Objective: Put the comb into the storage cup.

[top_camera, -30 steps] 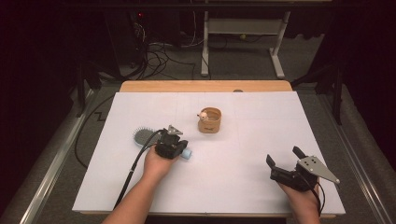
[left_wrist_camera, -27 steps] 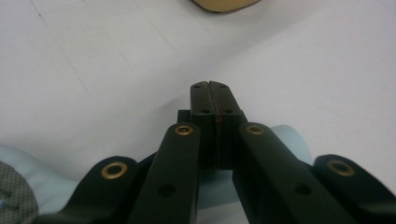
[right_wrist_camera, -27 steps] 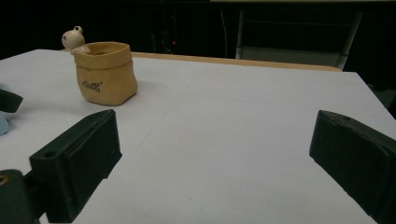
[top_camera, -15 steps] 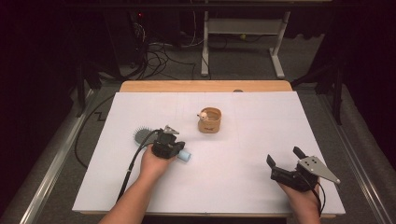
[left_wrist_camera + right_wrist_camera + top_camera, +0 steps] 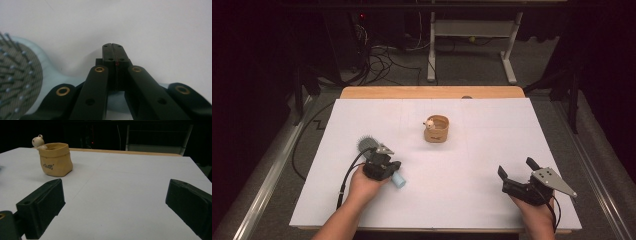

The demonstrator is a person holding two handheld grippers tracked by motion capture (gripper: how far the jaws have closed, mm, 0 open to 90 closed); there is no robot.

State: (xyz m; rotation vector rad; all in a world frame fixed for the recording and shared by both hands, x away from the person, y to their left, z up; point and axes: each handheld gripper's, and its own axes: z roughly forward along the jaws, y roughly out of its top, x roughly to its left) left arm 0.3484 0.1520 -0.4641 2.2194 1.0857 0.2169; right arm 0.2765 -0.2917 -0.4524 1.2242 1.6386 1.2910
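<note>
Two grippers over the white-covered desk [image 5: 472,195]. Left gripper [image 5: 384,161] low at the desk's left, jaws pressed flat together with nothing visible between the tips in the left gripper view, parked right over the pale blue handle of a hairbrush [image 5: 22,82]. Whether clamped on that handle farther back, hard to tell. Handle end poking out beside the hand [image 5: 362,185] in the high view, round bristle head [image 5: 368,145] on the far side of the gripper, lying flat on the desk. Right gripper [image 5: 518,172] at the desk's near right corner, jaws spread wide and holding nothing, aimed across bare desk. Well apart from both, near the desk's middle, a small tan sack-shaped pot [image 5: 436,129] standing upright, with a pale little animal figure [image 5: 38,140] perched at its rim.
</note>
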